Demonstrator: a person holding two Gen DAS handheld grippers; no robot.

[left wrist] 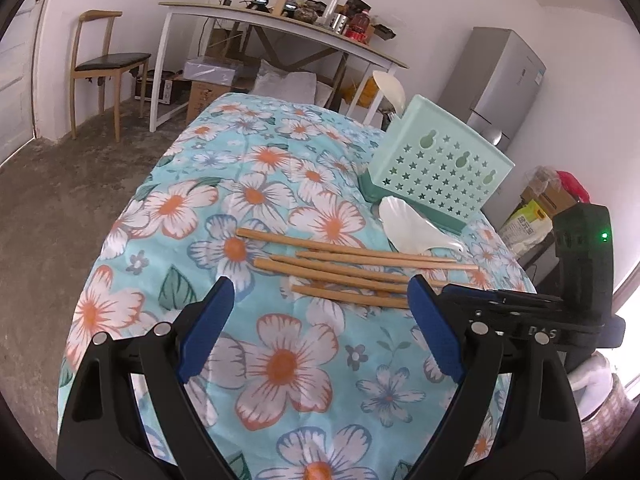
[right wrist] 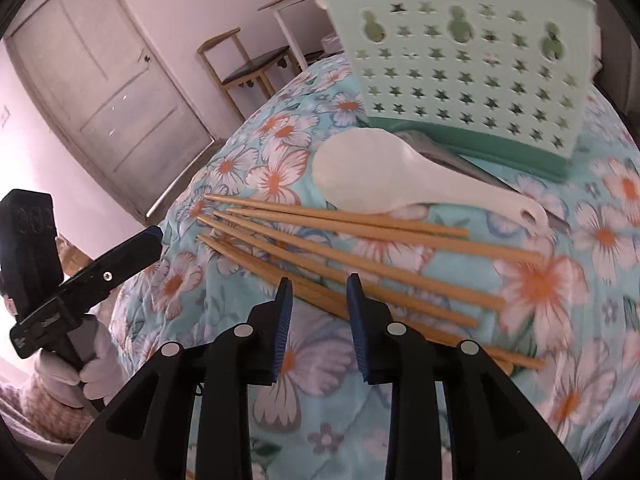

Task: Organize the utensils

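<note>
Several wooden chopsticks (left wrist: 352, 268) (right wrist: 360, 256) lie fanned out on the floral cloth. Beyond them a white rice spoon (left wrist: 404, 224) (right wrist: 384, 176) rests flat in front of a mint-green holder (left wrist: 436, 164) (right wrist: 464, 64) pierced with stars. A second white spoon (left wrist: 390, 88) stands in that holder. My left gripper (left wrist: 320, 284) hovers wide open just short of the chopsticks, holding nothing. My right gripper (right wrist: 319, 282) is low over the thick ends of the nearest chopsticks, jaws partly apart; one chopstick runs beneath the gap and the pads do not press on it.
The cloth-covered table (left wrist: 168, 280) drops off to a concrete floor on the left. A wooden chair (left wrist: 104, 64), a cluttered desk (left wrist: 280, 28) and a grey fridge (left wrist: 500, 80) stand beyond. A white-gloved hand (right wrist: 80, 372) holds the left gripper; a door (right wrist: 104, 80) is behind.
</note>
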